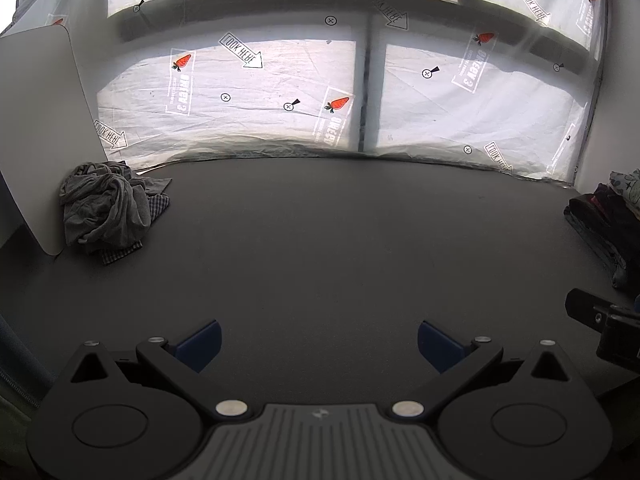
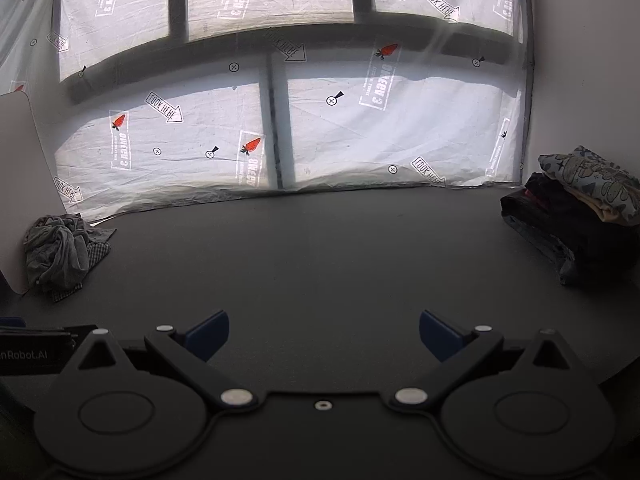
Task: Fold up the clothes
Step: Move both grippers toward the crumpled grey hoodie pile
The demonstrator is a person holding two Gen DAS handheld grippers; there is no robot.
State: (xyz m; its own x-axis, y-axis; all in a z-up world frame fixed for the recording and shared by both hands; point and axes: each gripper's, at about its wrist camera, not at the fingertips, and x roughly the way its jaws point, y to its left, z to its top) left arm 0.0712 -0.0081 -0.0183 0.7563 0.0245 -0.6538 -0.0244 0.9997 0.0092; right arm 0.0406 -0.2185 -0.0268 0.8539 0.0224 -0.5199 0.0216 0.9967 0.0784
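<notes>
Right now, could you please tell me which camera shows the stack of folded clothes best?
The right wrist view: the stack of folded clothes sits whole at the table's right side, patterned garment on top. The left wrist view shows only a sliver of it, cut by the frame edge.

My left camera sits low over the dark table [image 1: 320,240] and looks straight ahead at the covered window [image 1: 248,92]. My right camera does the same from a spot more to the right. Both see the crumpled gray clothes [image 1: 106,208] far on the left and the folded stack [image 2: 576,216] on the right, nearer in my right view.
</notes>
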